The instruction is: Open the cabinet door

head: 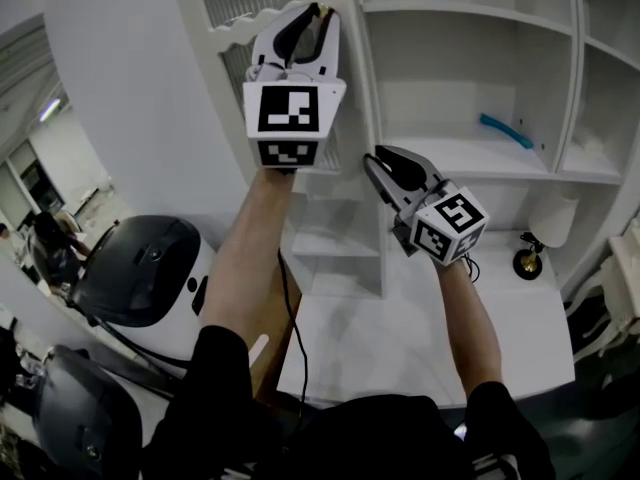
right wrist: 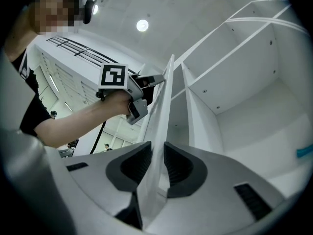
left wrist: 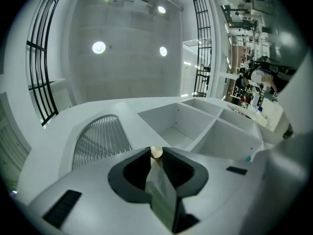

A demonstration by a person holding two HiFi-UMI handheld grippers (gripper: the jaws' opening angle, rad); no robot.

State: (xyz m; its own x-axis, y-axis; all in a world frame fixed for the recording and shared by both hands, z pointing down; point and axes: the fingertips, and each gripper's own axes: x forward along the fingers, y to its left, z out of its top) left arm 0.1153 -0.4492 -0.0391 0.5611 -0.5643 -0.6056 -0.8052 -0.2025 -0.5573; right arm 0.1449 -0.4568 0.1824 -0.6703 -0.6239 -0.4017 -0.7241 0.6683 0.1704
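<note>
The white cabinet door [head: 232,28] with a ribbed pane stands swung out, its edge toward me. My left gripper [head: 318,13] is raised high and shut on the door's small gold knob [left wrist: 156,152], which sits between the jaw tips of that gripper [left wrist: 156,154]. Lower down, my right gripper [head: 372,158] is closed over the door's thin free edge [right wrist: 164,111], which runs up between the jaws of the right gripper [right wrist: 157,153]. The left gripper [right wrist: 146,84] shows higher on that same edge in the right gripper view.
Open white shelves [head: 470,78] lie behind the door, with a blue object [head: 505,130] on one. A white desk [head: 420,328] below carries a small black-and-gold item [head: 528,261] and a white cup-like thing [head: 553,216]. A black-and-white machine [head: 150,268] stands at the left.
</note>
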